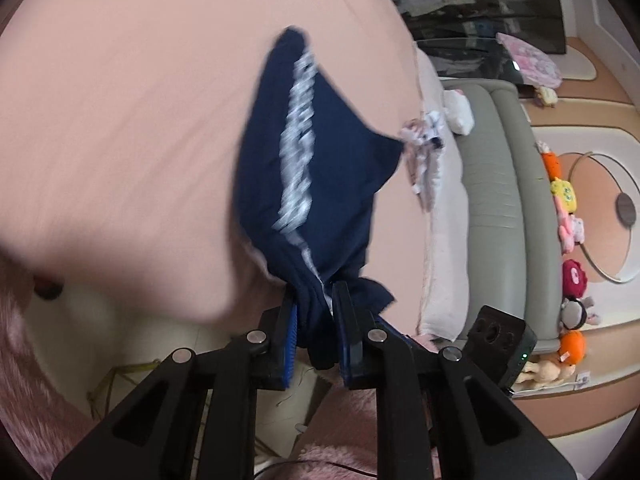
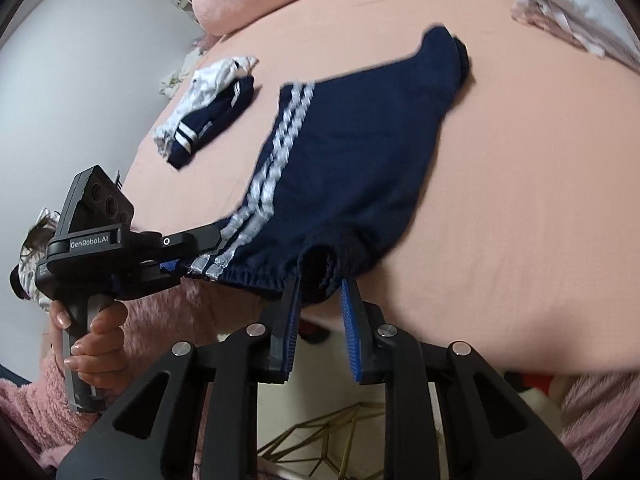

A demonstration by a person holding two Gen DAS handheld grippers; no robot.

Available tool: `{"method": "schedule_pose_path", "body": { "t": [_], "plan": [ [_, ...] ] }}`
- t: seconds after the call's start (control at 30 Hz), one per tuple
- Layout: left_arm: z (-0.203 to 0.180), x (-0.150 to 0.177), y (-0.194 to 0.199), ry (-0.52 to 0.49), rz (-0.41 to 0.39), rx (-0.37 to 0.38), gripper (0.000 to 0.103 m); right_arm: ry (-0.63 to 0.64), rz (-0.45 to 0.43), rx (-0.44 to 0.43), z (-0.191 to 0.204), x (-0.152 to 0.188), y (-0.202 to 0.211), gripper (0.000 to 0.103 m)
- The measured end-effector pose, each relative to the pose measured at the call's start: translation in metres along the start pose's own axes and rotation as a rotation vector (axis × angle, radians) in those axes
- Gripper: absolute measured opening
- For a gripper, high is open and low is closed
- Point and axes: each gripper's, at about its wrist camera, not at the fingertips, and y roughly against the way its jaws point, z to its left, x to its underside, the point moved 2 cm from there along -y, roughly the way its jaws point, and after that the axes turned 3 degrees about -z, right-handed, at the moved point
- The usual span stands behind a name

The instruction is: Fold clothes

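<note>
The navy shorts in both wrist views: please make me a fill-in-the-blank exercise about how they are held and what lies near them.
1. The left claw and right claw both grip the ____ edge of the navy shorts.
2. The side stripes on the shorts are ____ in colour.
3. The shorts lie on a ____ bedsheet.
4. The folded pile lies ____ the shorts, not touching.

Answers: waistband; white; pink; beside
</note>
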Motion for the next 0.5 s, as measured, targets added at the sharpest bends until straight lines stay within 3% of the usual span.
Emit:
{"method": "schedule_pose_path", "body": {
  "t": [0.17,0.23,0.33,0.37,0.43,0.5],
  "plan": [
    [-0.033,-0.062,-0.015,-0.068,-0.04,0.034,0.017,0.029,-0.083,0.025,0.003,-0.064,-0.007,0.02],
    [-0.04,-0.085,-0.023,-0.098,-0.072,0.0,0.019,0.012,-0.136,0.022,0.002,-0.088,-0.008,0.02],
    [-0.039,-0.112,-0.025,-0.152,-0.135,-0.053,0.034,-0.003,-0.193,0.098,-0.005,-0.115,-0.01,0.022],
    [-0.037,-0.115,-0.024,-0.201,-0.156,-0.066,0.046,0.001,-0.199,0.116,-0.007,-0.119,-0.01,0.032],
    [-0.032,-0.114,-0.024,-0.291,-0.174,-0.097,0.05,0.006,-0.189,0.136,-0.014,-0.121,-0.013,0.05],
    [-0.019,-0.11,-0.026,-0.328,-0.155,-0.105,0.05,0.011,-0.142,0.144,-0.022,-0.117,-0.021,0.051]
  ]
}}
